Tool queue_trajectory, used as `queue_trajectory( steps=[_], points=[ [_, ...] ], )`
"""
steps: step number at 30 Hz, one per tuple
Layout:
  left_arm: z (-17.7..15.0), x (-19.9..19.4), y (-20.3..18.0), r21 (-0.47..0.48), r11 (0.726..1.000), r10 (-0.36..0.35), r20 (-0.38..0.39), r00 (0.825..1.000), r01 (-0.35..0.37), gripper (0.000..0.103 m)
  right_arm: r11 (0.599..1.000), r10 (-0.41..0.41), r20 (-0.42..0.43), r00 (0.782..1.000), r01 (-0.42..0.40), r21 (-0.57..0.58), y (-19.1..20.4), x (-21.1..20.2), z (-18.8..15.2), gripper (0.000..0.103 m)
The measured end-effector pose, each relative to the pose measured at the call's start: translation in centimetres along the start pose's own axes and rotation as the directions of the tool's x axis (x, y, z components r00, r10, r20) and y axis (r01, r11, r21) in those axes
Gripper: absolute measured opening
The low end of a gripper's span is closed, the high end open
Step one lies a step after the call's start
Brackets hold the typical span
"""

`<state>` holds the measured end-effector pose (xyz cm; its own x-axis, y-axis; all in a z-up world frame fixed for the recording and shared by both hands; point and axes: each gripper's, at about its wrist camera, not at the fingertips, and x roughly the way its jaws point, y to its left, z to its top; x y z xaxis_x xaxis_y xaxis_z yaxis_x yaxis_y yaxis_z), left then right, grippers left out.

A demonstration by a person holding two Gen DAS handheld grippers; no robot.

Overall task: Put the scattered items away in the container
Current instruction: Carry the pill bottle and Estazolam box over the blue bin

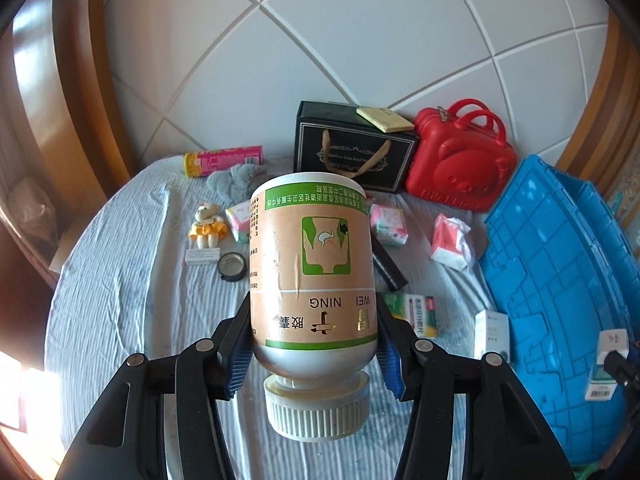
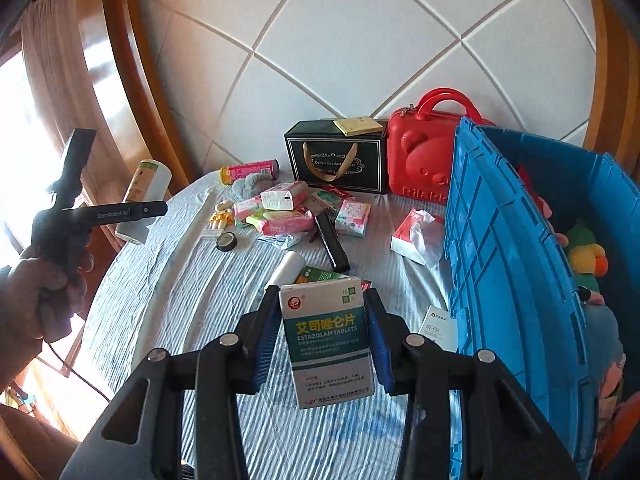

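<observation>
**Both tools carrying medicine above the cluttered bed**

While the left tool (image 1: 314, 344) is clamping a white pill bottle (image 1: 312, 268) upside down between its blue pads, the bottle's ribbed cap (image 1: 316, 410) is pointing back toward the camera and its tan and green label is facing up. The right tool (image 2: 325, 336) is gripping a white and teal tablet box (image 2: 330, 344) by its two long sides, with the printed front facing the camera. Both loads are hanging in the air above the striped bed sheet (image 1: 132, 280).

The blue crate (image 2: 516, 264) is standing at the right edge of the bed, just beside the right tool, and soft toys (image 2: 588, 258) are lying inside it. In the right wrist view the person's left hand (image 2: 48, 288) is showing at the far left, gripping its handle, with the bottle raised beyond it.

Scattered items are lying on the sheet: a small doll (image 1: 207, 226), a roll of black tape (image 1: 233, 267), tissue packs (image 2: 416, 236), a long black case (image 2: 332, 242), a pink can (image 1: 222, 160) and a green medicine box (image 1: 412, 314). A black gift bag (image 1: 354, 148) and a red bear case (image 1: 460, 160) are standing against the padded headboard (image 1: 360, 32).
</observation>
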<state>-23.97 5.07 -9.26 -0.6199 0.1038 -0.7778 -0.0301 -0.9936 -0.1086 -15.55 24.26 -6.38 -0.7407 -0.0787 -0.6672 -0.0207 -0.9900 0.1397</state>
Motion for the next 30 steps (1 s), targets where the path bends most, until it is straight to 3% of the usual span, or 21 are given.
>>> queue_trajectory(
  steps=[9,18,30],
  points=[
    [3.1,-4.2,-7.9,0.072,0.995,-0.078,0.086,0.993,0.071,0.052,1.000,-0.001,0.109,0.994,-0.001,0.012,-3.2,-5.4,1.5,0.040],
    [5.8,-7.3,-17.5,0.173,0.972,-0.181,0.141,0.973,0.156,0.052,0.998,-0.044,0.188,0.981,0.037,0.041,-8.2,-10.5,2.4,0.040],
    [6.7,-8.8,-31.8,0.358,0.889,-0.343,0.110,0.933,0.284,0.052,0.976,-0.191,0.217,0.957,0.162,0.143,-15.7,-15.9,1.8,0.040]
  ],
)
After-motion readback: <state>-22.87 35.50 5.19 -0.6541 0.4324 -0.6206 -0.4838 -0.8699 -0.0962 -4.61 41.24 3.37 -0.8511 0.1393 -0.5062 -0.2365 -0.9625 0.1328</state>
